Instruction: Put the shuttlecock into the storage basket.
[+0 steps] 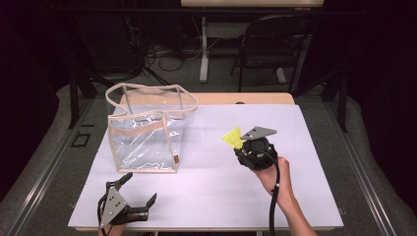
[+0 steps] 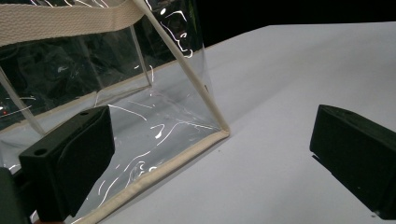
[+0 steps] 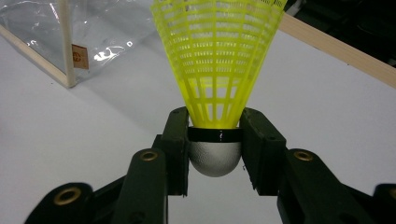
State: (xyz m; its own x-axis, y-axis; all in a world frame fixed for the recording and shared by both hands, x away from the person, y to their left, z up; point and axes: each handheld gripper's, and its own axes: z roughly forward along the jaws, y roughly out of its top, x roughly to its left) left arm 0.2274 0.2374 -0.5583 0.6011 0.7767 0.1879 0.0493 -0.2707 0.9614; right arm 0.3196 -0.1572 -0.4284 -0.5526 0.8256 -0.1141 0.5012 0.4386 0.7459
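Your left gripper (image 1: 132, 194) sits nearest the camera in the high view, low at the front left corner of the white table (image 1: 206, 196). Its jaws stand wide apart with nothing between them; in the left gripper view they frame bare table and the near bottom corner of the clear bag (image 2: 140, 116), which lies just beyond the left jaw without touching it that I can see.

Your right gripper (image 1: 244, 146) is out over the middle right of the table, and your hand (image 1: 275, 174) grips it from behind with the cable trailing back along your forearm. Its jaws are pinched on the yellow shuttlecock (image 3: 217, 60): the right gripper view shows both pads pressed against the black band just above the silver-grey rounded cork (image 3: 215, 158), one pad on each side. The plastic skirt flares away from the gripper, towards the bag, and in the high view the shuttlecock (image 1: 233, 137) points up and to the left.

You have the shuttlecock outside the bag, to its right and well apart from it. The bag (image 1: 147, 132) stands upright on the left half of the table, its top open, its beige-trimmed handles (image 1: 147, 88) arching above the rim. A small brown tag (image 3: 80, 57) shows on its near corner seam.
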